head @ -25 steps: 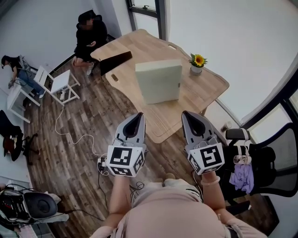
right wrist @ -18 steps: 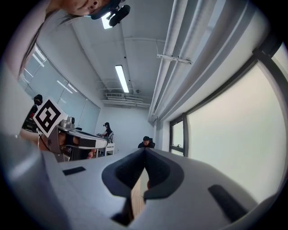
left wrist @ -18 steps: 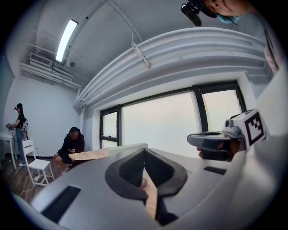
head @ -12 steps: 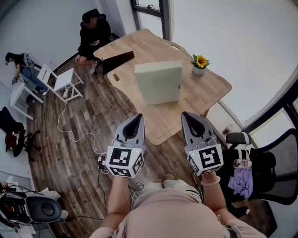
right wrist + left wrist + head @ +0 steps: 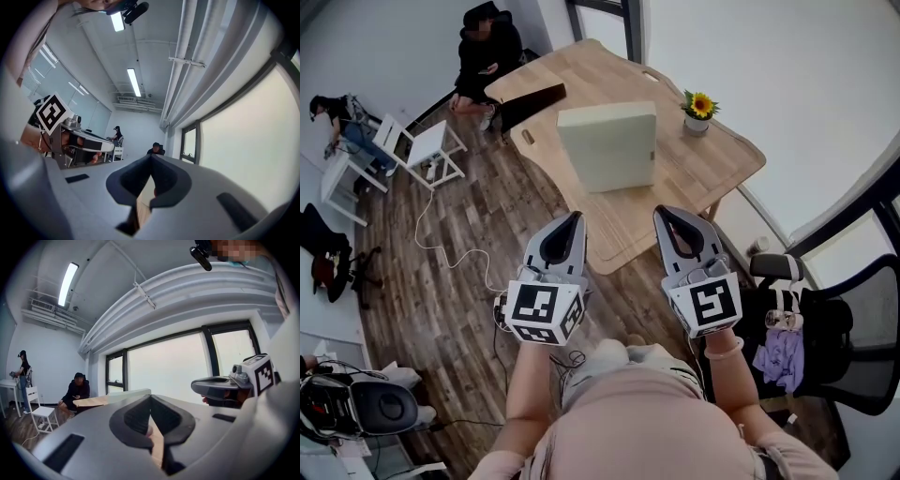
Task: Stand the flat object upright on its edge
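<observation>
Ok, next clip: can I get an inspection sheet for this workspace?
Surface: wooden table, mostly bare.
Job's things: pale green slab lying flat mid-table, not yet upright.
Clutter: sunflower pot right of the slab; dark board at the far corner.
Grippers: left gripper and right gripper both shut, empty, by the near edge, clear of the slab.
Cables: white cable on the floor, left.
Surroundings: seated person beyond the table, white chair, black office chair at right.

Slab (image 5: 609, 145) on table (image 5: 712, 167) middle; flower pot (image 5: 697, 111) right of it; left gripper (image 5: 572, 218), right gripper (image 5: 665, 213) side by side before table.
</observation>
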`<state>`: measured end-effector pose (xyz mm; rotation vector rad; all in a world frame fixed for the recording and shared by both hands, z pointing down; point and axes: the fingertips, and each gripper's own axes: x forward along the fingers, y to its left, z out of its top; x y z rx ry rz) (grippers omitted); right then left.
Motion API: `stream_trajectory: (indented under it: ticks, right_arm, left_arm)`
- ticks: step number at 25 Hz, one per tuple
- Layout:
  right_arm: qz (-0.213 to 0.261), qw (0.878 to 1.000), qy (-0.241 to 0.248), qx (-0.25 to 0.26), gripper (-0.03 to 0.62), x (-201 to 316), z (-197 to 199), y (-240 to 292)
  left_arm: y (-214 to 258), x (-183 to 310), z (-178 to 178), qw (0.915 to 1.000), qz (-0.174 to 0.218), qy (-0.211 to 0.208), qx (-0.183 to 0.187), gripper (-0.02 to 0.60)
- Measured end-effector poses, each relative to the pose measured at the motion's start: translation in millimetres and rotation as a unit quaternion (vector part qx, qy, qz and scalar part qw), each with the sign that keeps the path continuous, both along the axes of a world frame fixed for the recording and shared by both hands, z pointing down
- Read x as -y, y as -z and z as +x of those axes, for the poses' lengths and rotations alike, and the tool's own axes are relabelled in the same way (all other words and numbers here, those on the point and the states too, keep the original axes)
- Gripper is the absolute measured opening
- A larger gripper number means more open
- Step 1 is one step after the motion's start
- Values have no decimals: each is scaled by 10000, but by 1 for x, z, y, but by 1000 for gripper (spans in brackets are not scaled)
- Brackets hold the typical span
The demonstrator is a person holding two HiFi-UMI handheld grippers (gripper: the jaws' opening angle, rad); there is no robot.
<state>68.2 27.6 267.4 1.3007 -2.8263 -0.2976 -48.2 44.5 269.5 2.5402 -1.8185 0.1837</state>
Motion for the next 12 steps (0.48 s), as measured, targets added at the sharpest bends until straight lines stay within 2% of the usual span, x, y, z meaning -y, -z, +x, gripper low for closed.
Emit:
stream_trajectory:
  ticks: [8,12]
  right_arm:
    - [-53,10000,-18,-39,-2,0,7,-7]
    - [-63,9999,-70,124,-2,4,9,-8]
  left_arm:
    - [-7,-2,6,9999,-50,85,-48,11]
    - [-7,-2,6,9999,-55,88,-44,11]
